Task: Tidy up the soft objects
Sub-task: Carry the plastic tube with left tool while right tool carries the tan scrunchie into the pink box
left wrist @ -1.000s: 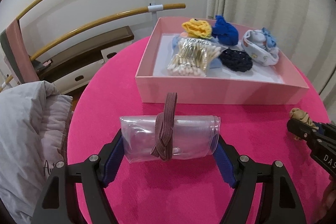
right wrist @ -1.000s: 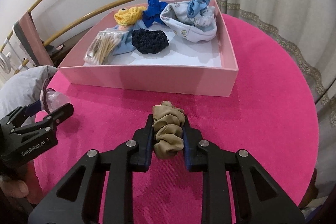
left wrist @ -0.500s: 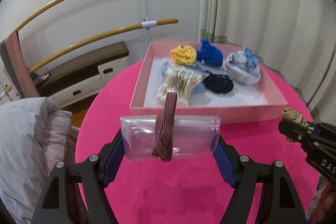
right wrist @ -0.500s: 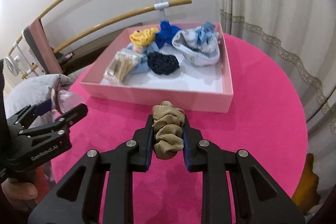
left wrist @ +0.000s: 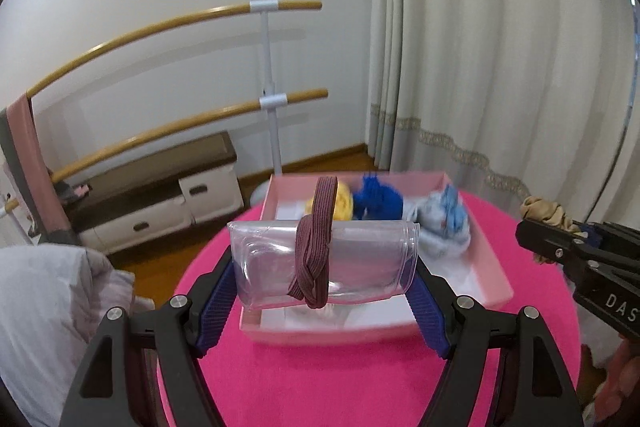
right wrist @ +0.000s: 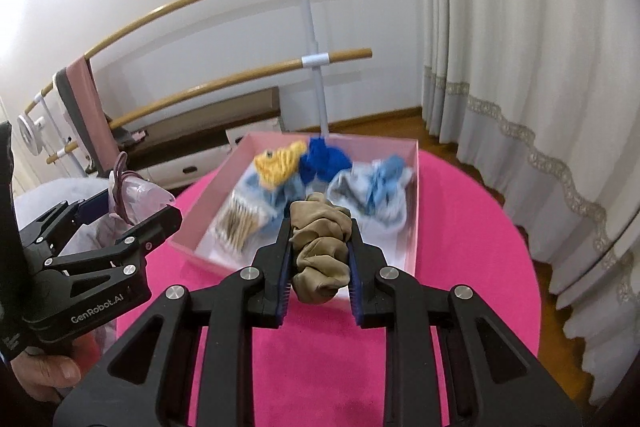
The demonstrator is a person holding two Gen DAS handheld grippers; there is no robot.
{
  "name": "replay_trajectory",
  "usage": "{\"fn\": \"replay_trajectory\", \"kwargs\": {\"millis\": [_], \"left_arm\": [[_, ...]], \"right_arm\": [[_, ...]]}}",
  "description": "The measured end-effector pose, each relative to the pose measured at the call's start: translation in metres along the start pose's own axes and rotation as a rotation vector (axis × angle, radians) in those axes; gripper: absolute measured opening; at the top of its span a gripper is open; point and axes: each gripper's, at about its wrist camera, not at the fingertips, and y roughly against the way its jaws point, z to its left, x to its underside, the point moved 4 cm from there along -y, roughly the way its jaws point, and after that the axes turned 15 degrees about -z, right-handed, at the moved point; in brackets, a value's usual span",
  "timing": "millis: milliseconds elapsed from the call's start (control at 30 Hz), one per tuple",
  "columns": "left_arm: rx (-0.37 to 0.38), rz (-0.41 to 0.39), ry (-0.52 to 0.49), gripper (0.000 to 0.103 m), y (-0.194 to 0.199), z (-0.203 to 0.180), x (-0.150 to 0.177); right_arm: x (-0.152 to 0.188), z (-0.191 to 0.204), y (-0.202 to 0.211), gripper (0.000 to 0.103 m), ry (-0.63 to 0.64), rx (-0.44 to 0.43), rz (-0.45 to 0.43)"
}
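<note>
A: What is seen largest?

B: A round desk (right wrist: 472,227) covered in pink cloth is seen below both cameras. At twelve o'clock on it, a shallow pink box (right wrist: 414,195) is set, its white floor showing.

A: What is kept inside the box?

B: In the right wrist view, a pale printed cloth bundle with blue ruffles (right wrist: 372,187) is seen at two o'clock in the box, a blue knitted piece (right wrist: 322,157) at twelve, a yellow crocheted piece (right wrist: 278,161) at eleven, and a packet of cotton swabs (right wrist: 240,223) at eight. All are blurred.

A: And the left tongs (left wrist: 324,263)?

B: A clear plastic pouch (left wrist: 360,259) is clenched crosswise between their blue pads, held above the near edge of the box. A maroon elastic hair band (left wrist: 314,247) is looped around the pouch's middle.

A: The right tongs (right wrist: 320,247)?

B: They are clamped narrowly on a tan scrunchie (right wrist: 320,251), carried clear of the desk, in front of the box's near wall. In the left wrist view they are found at three o'clock.
</note>
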Motion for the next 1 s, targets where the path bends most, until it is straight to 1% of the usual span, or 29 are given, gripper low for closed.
{"fn": "replay_trajectory", "kwargs": {"millis": [200,333,500,700,800,1000], "left_arm": [[0.004,-0.054,0.009,0.074,-0.005,-0.004,-0.028],[0.008,-0.057,0.010,0.074,-0.018,-0.008,-0.034],[0.013,-0.025,-0.005,0.074,-0.054,-0.014,-0.034],[0.020,0.042,0.008,0.074,-0.101,-0.022,-0.030],[0.024,0.079,0.008,0.074,-0.122,-0.026,-0.023],[0.046,0.152,-0.008,0.074,-0.146,-0.034,-0.008]], "right_arm": [[-0.026,-0.007,-0.010,0.022,-0.001,0.002,-0.021],[-0.034,-0.012,-0.026,0.022,-0.007,-0.004,-0.004],[-0.033,-0.021,-0.048,0.022,-0.018,-0.004,0.039],[-0.025,-0.031,-0.078,0.022,-0.025,0.003,0.096],[-0.014,-0.037,-0.092,0.022,-0.033,0.011,0.136],[0.007,-0.046,-0.109,0.024,-0.046,0.016,0.195]]}}
